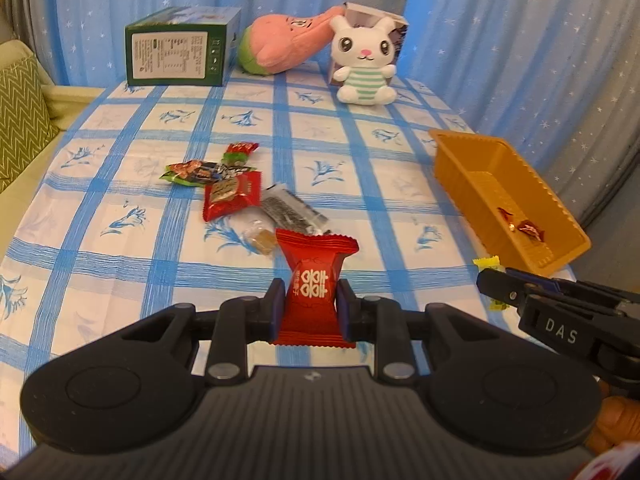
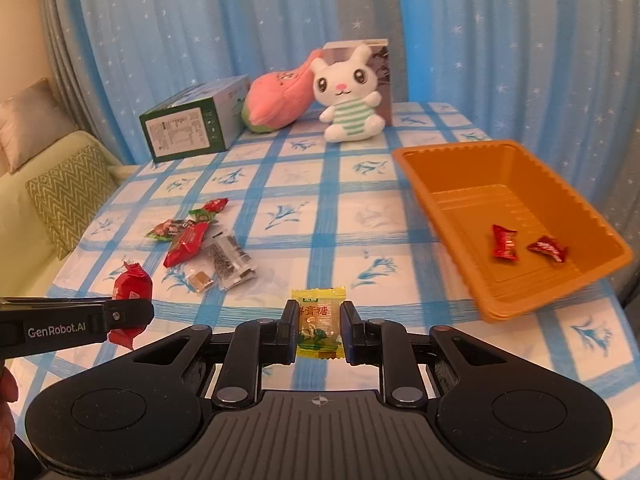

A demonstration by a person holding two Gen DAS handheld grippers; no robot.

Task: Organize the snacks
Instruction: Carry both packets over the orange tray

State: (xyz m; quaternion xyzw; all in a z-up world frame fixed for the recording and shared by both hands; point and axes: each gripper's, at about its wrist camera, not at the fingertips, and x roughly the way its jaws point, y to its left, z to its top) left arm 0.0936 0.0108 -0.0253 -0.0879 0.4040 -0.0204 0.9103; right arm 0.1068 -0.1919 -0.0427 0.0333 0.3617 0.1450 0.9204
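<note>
My left gripper point(image 1: 311, 300) is shut on a red candy packet with white characters point(image 1: 314, 288), lifted off the checked tablecloth; the same red packet point(image 2: 130, 292) shows at the left of the right wrist view. My right gripper point(image 2: 319, 320) is shut on a yellow candy packet point(image 2: 320, 322), also held above the cloth; that yellow packet point(image 1: 489, 265) peeks out beside the right gripper's fingers in the left wrist view. An orange tray point(image 2: 448, 204) at the right holds two red wrapped candies point(image 2: 503, 242). A pile of snack packets point(image 2: 208, 246) lies mid-table.
At the table's far end stand a green box point(image 2: 188, 128), a pink plush point(image 2: 280, 96) and a white rabbit plush point(image 2: 352, 96) against a carton. A sofa with a zigzag cushion point(image 2: 68, 196) is at the left. Blue curtains hang behind.
</note>
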